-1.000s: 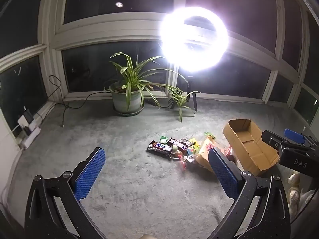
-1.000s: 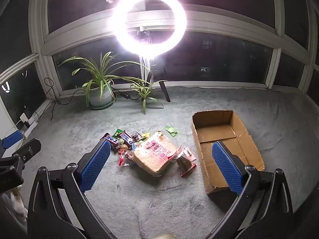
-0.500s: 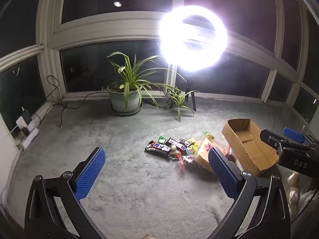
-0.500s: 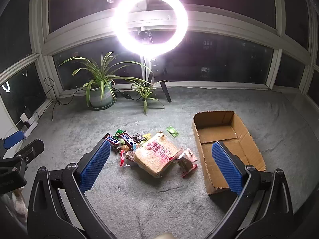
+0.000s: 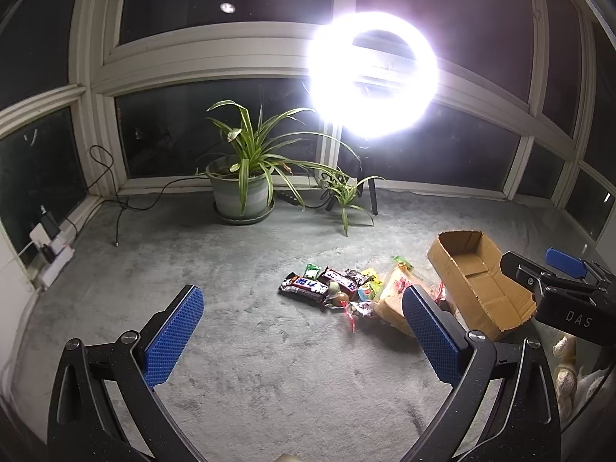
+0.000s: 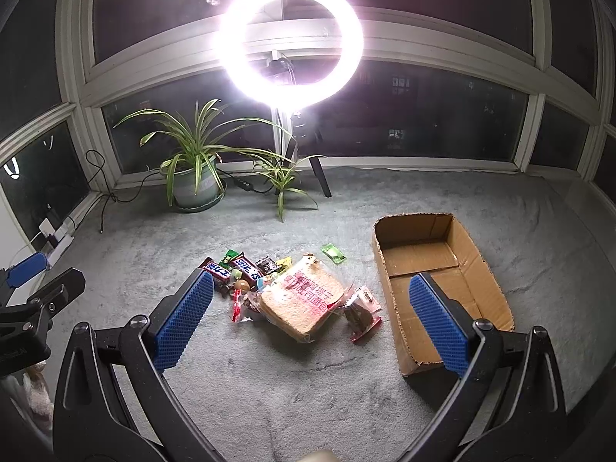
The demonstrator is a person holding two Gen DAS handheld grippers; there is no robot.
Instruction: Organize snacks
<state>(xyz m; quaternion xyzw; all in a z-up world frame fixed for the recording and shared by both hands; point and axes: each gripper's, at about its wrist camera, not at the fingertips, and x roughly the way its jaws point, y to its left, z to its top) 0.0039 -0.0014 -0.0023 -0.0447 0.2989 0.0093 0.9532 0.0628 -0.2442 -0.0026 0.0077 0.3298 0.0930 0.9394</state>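
Grey carpet [image 6: 308, 385] covers the floor of a glazed bay, with dark windows all round, a ring light [image 6: 288, 38] glaring above and a potted plant [image 6: 194, 181] by the sill. We take the cardboard box [image 6: 419, 254] as our landmark: it lies open and empty on the carpet, one short end flattened out toward us.

Just left of the box sits the snack pile [image 6: 269, 281]. Nearest the box is a small red-edged packet [image 6: 362, 312], then a clear bag of sliced bread [image 6: 304, 300] with red print, tilted up on the heap. Beyond it, farther from the box, lie dark chocolate bars [image 5: 304, 287] in blue-and-white lettered wrappers, mixed with small yellow and green sweets. One green packet [image 6: 333, 252] lies apart, between the pile and the box's far corner.

We hold both tools above the carpet, touching nothing. Our left gripper [image 5: 300, 331] has its blue pads spread wide, and our right gripper [image 6: 312, 319] is likewise spread and empty, framing the bread and the box's near end.

We judge sorting has not begun, since the box holds nothing. The next move, we think, calls for lowering the right gripper onto the bread bag, pinching gently so the soft loaf is not crushed, then carrying it into the box.
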